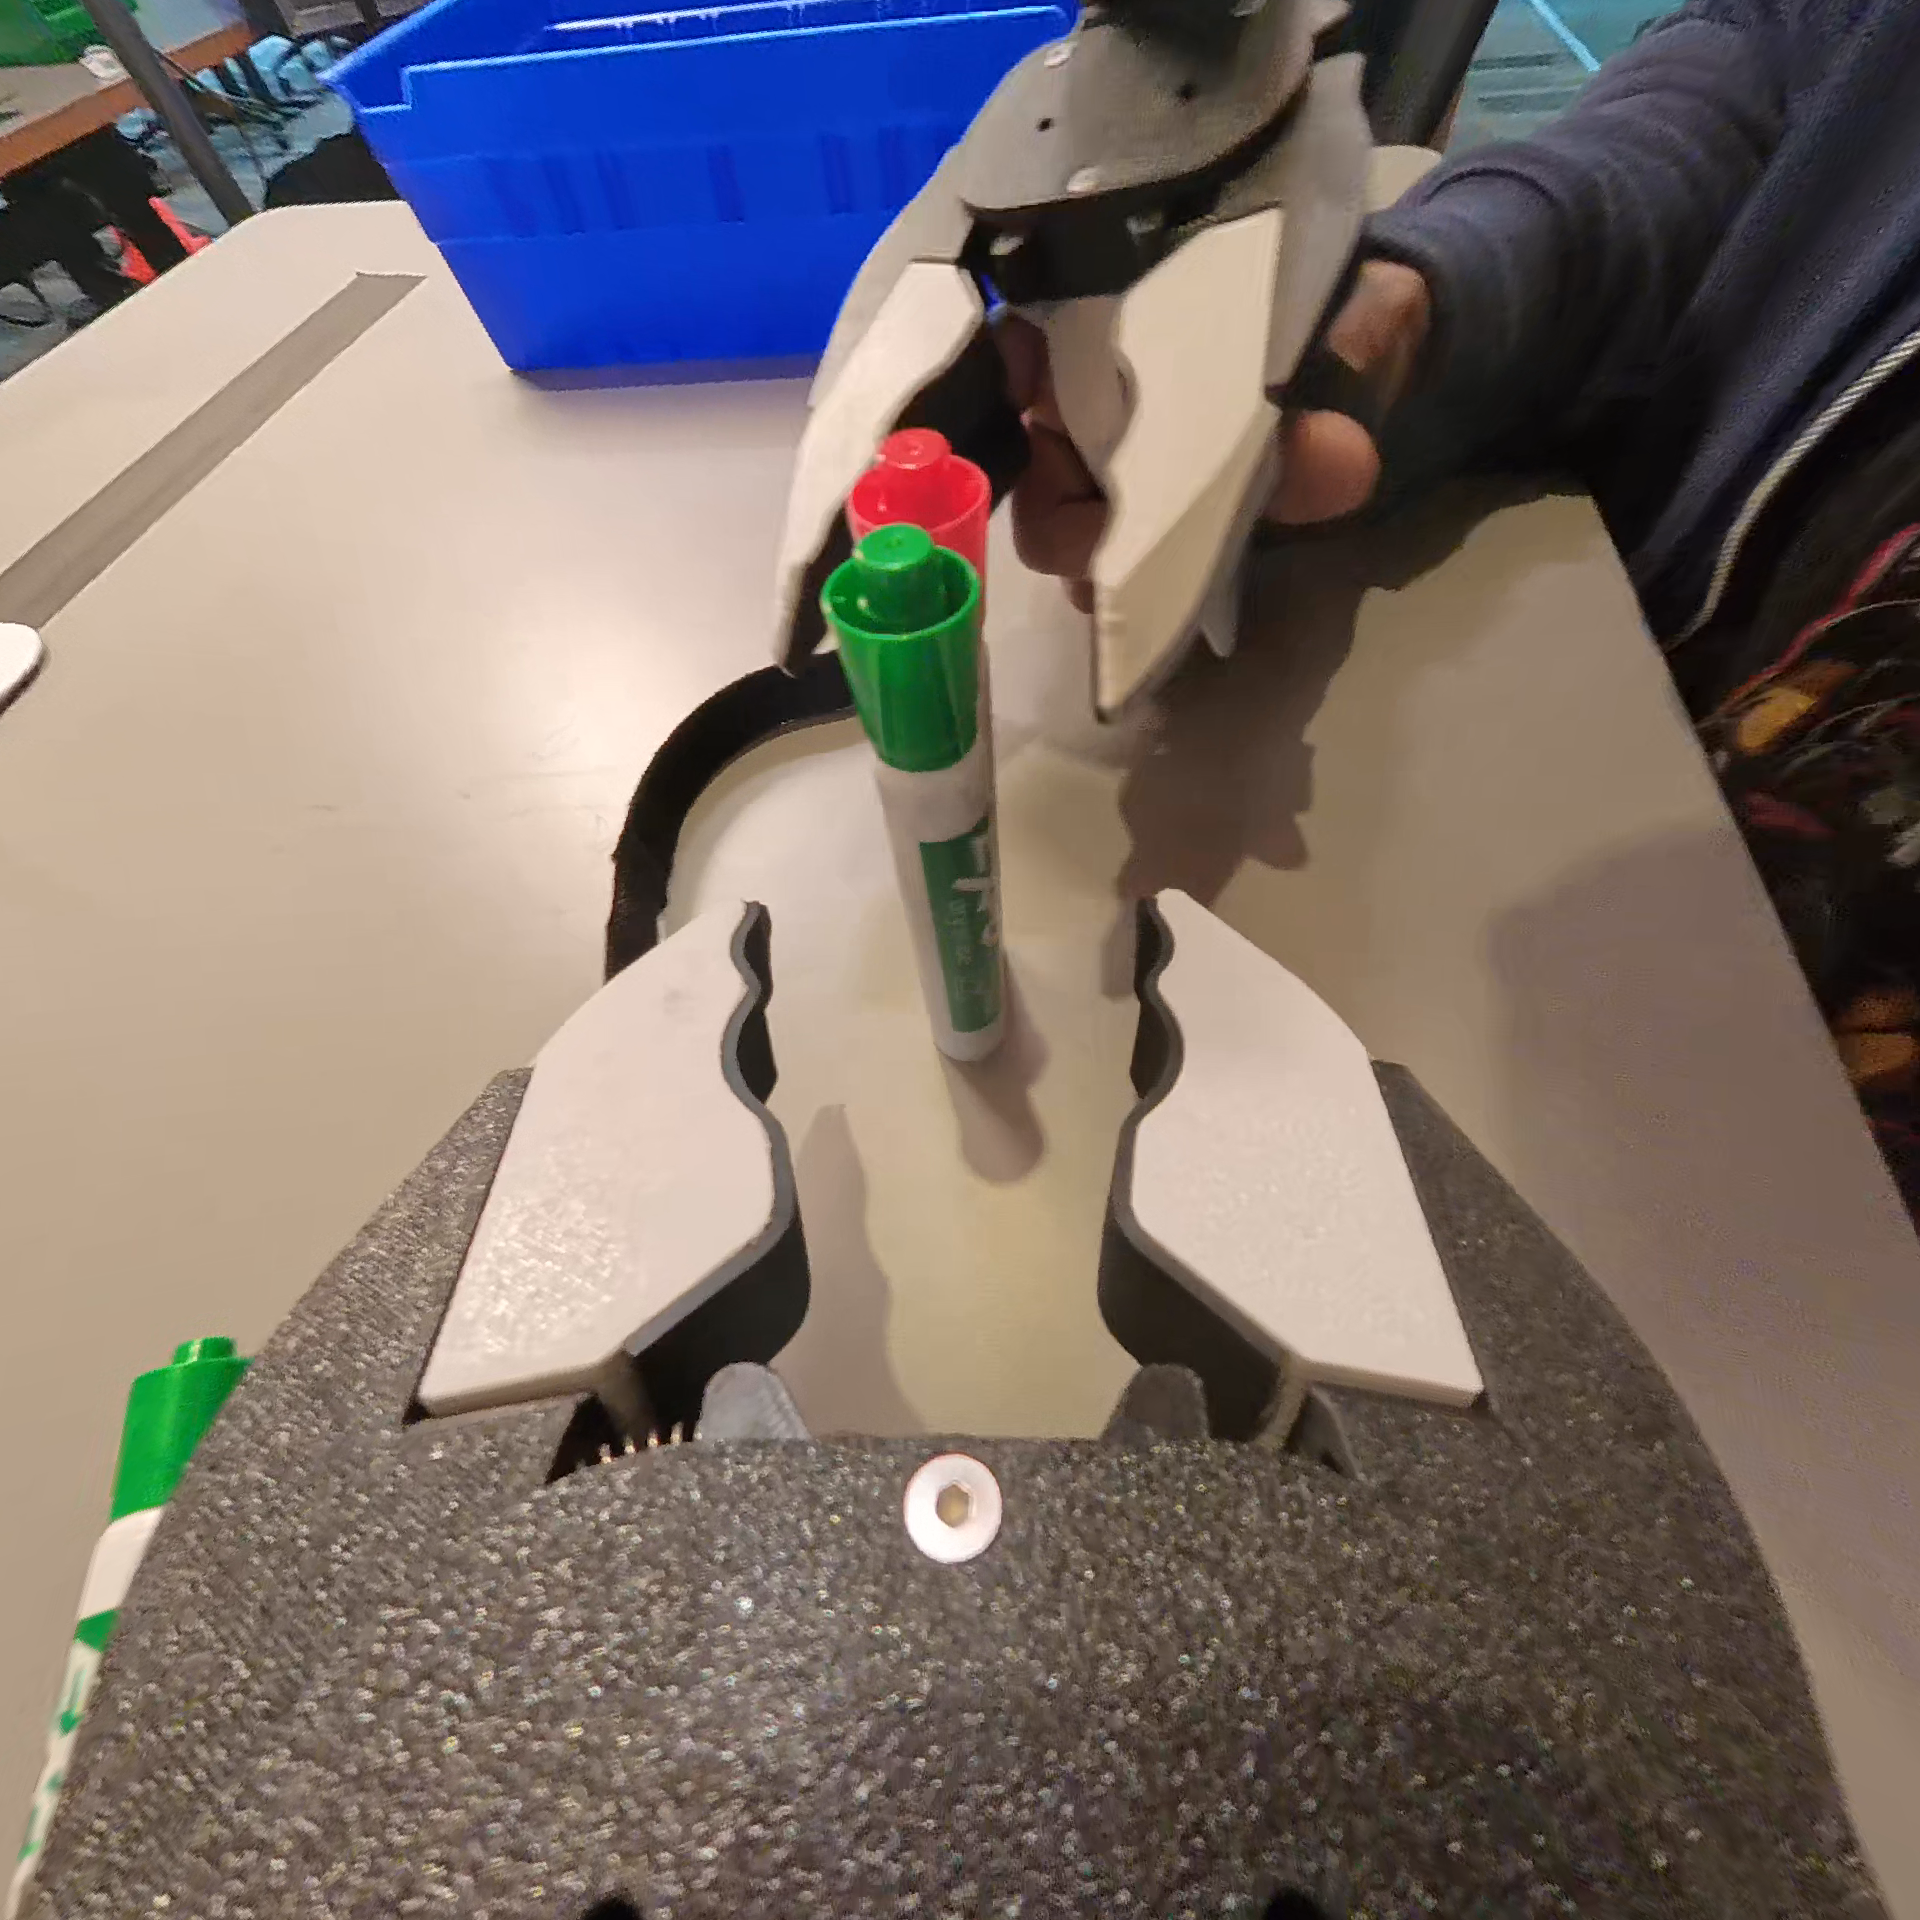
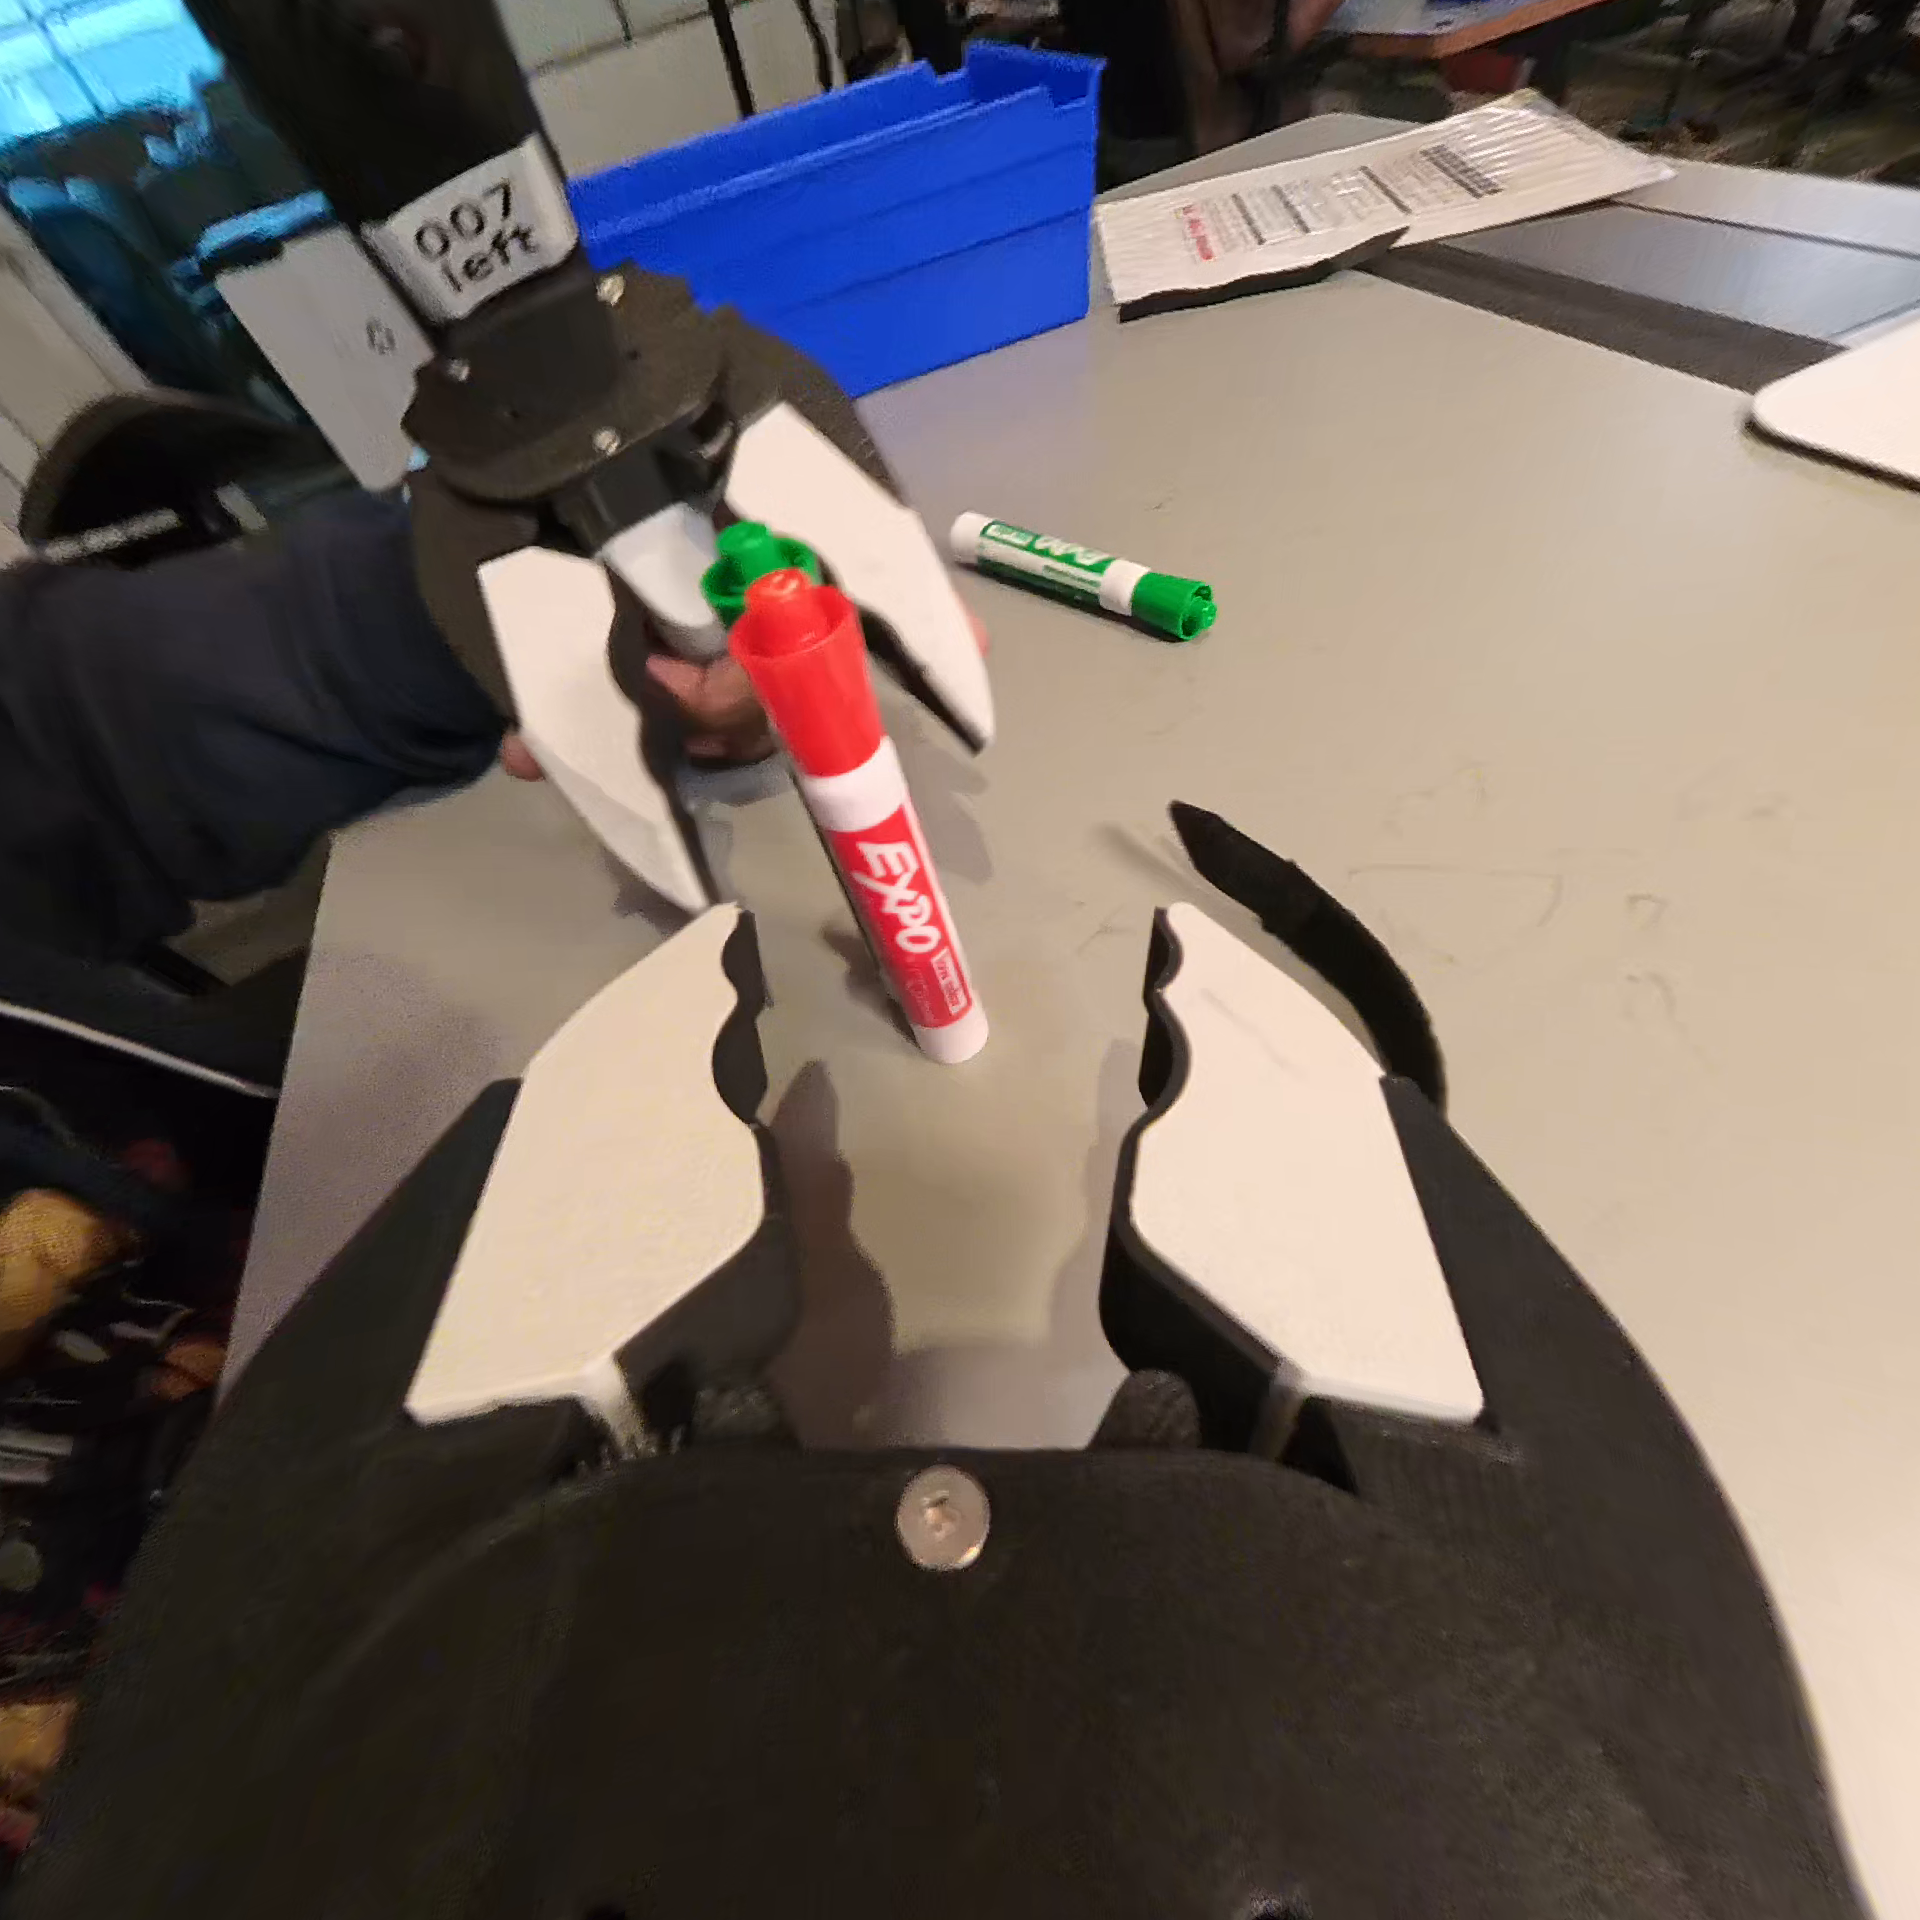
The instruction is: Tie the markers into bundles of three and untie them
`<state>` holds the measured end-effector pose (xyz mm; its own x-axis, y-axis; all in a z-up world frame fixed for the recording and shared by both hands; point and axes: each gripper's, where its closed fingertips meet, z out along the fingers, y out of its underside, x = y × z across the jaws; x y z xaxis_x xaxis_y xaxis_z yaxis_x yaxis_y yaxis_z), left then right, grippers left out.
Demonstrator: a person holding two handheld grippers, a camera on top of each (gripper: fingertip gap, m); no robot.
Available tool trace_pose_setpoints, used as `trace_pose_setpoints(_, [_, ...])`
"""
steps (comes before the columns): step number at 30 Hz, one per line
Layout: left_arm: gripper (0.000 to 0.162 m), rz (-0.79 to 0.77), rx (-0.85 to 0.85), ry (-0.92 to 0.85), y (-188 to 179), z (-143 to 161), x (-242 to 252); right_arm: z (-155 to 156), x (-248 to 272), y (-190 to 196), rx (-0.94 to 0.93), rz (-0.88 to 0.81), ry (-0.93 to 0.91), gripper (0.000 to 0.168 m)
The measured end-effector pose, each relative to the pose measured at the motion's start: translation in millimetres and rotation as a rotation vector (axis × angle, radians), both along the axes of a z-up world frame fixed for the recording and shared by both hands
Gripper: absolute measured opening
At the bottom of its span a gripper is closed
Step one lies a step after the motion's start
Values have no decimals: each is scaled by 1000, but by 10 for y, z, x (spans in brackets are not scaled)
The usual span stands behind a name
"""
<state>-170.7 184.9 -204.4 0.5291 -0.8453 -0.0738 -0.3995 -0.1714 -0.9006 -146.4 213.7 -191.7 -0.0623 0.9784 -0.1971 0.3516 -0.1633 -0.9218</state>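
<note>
A green marker and a red marker stand upright, close together, on the grey table. My left gripper is open with the green marker just beyond its fingertips. My right gripper is open, facing it, with the red marker just beyond its tips and the green cap behind. Neither gripper holds a marker. A black strap curves on the table beside the markers; it also shows in the right wrist view. Another green marker lies flat farther off.
A blue bin stands at the back of the table. Printed sheets and a white flat object lie at the far right. The table edge and the person's dark sleeve are close on the near side. Some 5 centimetres of space lies between my two pairs of fingers. Both grippers' tips are roughly 35 centimetres from the white flat object.
</note>
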Motion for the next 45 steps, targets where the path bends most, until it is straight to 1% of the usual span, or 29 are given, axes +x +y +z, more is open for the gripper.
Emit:
trace_pose_setpoints(2, [68, -22, -37, -30, -42, 10, 41, 26, 32, 62, -50, -25, 21, 72])
trace_pose_setpoints(5, [69, -3, -102, -92, -28, 39, 52, 45, 66, 78, -69, -29, 36, 72])
trace_pose_setpoints(10, [68, 74, -47, -63, 41, 46, -6, 39, 79, -11, -20, 1, 28, 72])
trace_pose_setpoints(14, [64, 51, 11, 8, 6, 6, -16, 2, 88, -61, 12, 18, 0, 71])
trace_pose_setpoints(17, [63, 19, 0, -22, -17, 31, -13, -14, 76, -83, 3, 38, -12, 71])
trace_pose_setpoints(26, [65, -62, -25, -159, 25, 186, 20, 60, 66, -31, -46, 43, 44, 71])
trace_pose_setpoints(33, [67, -231, -60, -168, -38, 188, 154, 90, 81, -29, -77, 59, 67, 71])
trace_pose_setpoints(36, [67, -277, -89, -180, -43, 190, 147, 90, 83, -15, -92, 56, 68, 71])
trace_pose_setpoints(40, [62, -276, -105, -155, -33, 149, 73, 46, 73, -70, -80, 85, 35, 71])
trace_pose_setpoints(44, [47, -243, -86, -145, 10, 145, 28, -32, 47, -104, -72, 95, -23, 67])
trace_pose_setpoints(45, [46, -233, -87, -132, 23, 128, 15, -47, 40, -107, -78, 100, -34, 66])
